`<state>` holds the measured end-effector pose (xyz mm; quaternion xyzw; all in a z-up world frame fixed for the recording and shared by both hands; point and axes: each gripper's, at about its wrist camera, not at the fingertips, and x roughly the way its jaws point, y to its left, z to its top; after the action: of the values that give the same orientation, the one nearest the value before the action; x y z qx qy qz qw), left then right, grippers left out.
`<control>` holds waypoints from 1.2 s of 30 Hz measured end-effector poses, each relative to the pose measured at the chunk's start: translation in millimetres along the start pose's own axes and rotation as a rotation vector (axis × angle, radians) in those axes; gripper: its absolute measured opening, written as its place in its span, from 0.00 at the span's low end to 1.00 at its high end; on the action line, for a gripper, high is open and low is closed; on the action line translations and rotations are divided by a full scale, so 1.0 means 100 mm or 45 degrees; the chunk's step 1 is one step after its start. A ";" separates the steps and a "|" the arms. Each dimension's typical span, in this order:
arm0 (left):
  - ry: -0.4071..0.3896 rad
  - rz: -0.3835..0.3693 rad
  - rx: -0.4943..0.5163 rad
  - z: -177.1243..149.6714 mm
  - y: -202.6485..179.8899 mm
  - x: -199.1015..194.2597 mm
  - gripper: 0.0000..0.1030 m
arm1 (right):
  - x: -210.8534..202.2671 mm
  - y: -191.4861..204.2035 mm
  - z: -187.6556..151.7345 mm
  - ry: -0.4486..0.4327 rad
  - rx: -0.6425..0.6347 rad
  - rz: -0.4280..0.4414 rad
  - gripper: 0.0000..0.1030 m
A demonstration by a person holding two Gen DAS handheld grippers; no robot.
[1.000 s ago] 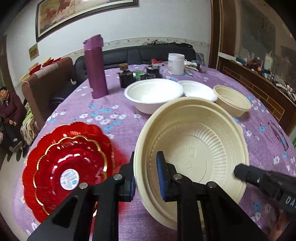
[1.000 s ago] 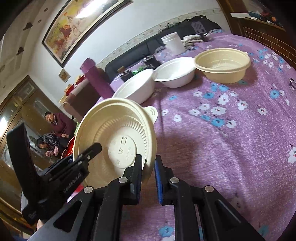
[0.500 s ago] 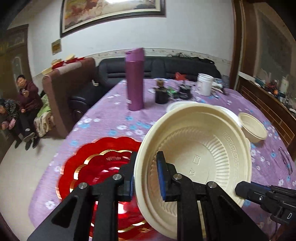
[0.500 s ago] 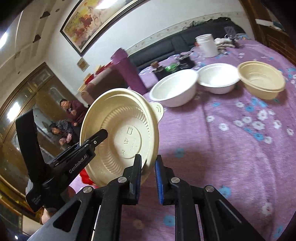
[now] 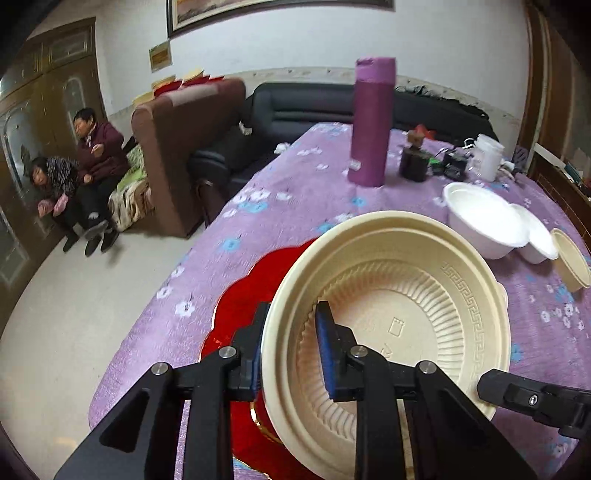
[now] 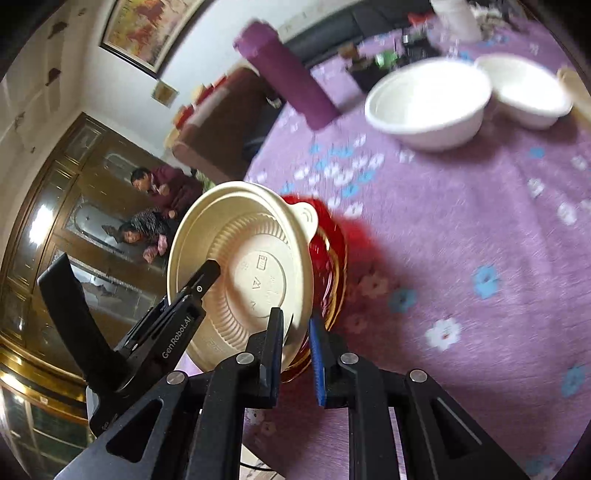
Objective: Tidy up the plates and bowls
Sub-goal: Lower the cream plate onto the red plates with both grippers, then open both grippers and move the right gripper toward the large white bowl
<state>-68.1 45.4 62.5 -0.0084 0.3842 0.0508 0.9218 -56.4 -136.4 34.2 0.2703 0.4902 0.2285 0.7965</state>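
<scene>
While the left gripper (image 5: 290, 349) is pinching the cream plate (image 5: 402, 314) by its rim, it's hanging over the red plates (image 5: 243, 306) at the table's (image 5: 295, 192) near-left edge, probably to stack. From the right wrist, the right gripper (image 6: 295, 354) is clamping the opposite rim, steadying it.

A: What stands on the purple floral tablecloth (image 5: 295, 199) at the far side?
B: An upright purple flask (image 5: 371, 122); to its right, a dark jar (image 5: 413, 166) and a white lidded tub (image 5: 487, 157).

A: And beyond the table?
B: A black sofa (image 5: 306, 107), a brown armchair (image 5: 184, 147), and two seated people (image 5: 79, 158) beside wooden doors (image 6: 55, 221). A framed painting (image 6: 147, 29) hangs on the white wall.
</scene>
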 end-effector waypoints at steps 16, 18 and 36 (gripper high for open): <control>0.027 0.054 -0.021 -0.04 0.13 0.16 0.29 | 0.31 0.02 0.07 0.060 0.018 -0.057 0.15; 0.025 0.045 -0.039 -0.03 0.17 0.15 0.32 | 0.30 0.02 0.07 0.058 0.022 -0.054 0.15; -0.099 -0.001 -0.109 0.06 0.23 -0.17 0.39 | -0.08 -0.23 0.14 -0.085 0.042 -0.064 0.16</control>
<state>-78.0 66.9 79.8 -0.0459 0.3455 0.0670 0.9349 -44.8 -161.7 29.2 0.2784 0.4738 0.1914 0.8133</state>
